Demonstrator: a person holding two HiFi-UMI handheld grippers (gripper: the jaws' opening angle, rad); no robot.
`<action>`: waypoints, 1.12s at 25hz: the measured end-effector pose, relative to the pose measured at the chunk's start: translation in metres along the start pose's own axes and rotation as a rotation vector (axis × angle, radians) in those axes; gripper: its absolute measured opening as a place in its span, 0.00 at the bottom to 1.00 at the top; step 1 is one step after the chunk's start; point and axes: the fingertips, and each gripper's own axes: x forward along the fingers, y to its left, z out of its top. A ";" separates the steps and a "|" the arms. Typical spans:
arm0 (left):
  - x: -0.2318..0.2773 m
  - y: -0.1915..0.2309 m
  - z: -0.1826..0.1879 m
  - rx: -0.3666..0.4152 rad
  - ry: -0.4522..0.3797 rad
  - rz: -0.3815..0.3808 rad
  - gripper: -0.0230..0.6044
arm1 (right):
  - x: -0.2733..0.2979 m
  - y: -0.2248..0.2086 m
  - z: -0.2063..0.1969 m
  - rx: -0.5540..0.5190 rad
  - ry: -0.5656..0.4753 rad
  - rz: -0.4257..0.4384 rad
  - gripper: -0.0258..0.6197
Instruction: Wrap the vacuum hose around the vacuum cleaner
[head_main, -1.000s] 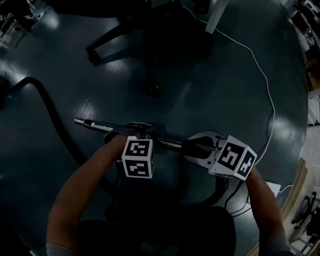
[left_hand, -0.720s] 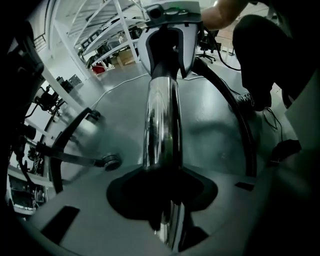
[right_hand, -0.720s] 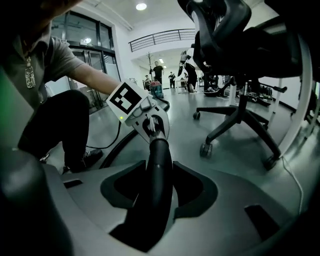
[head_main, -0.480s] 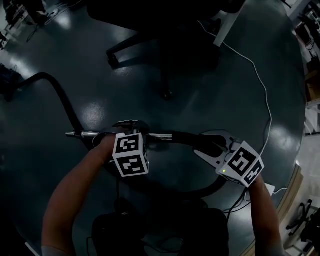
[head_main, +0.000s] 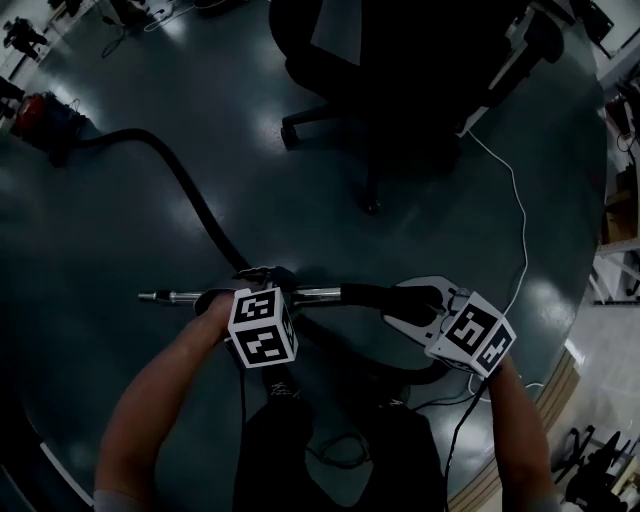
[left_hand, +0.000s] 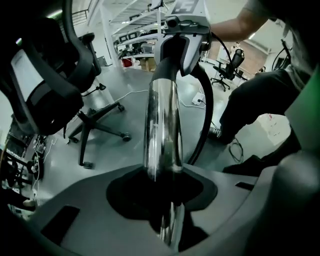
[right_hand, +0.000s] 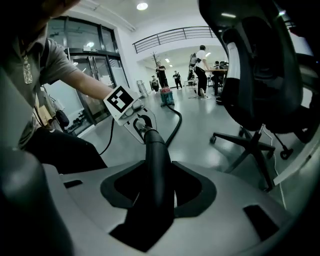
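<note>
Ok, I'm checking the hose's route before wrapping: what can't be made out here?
Vacuum cleaner: tiny and dark near the head view's edge; hose attachment unreadable.
Hose: head view, nearest stretch merges with dark clothing.
Handle: left gripper view, far end hidden inside the right gripper.

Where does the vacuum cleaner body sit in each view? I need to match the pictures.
Head view: vacuum cleaner at far top left, at the end of the hose.
Left gripper view: not in it.
Right gripper view: small, upper centre, where the hose ends.
Shared landmark: black office chair.
</note>
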 end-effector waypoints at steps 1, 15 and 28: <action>-0.020 -0.005 -0.007 -0.018 -0.002 -0.004 0.26 | -0.003 0.012 0.018 -0.014 0.007 0.013 0.28; -0.291 -0.042 -0.076 -0.331 -0.062 0.104 0.26 | -0.054 0.140 0.278 -0.211 0.087 0.165 0.28; -0.438 -0.025 -0.116 -0.469 -0.171 0.281 0.26 | -0.100 0.196 0.454 -0.404 0.143 0.068 0.30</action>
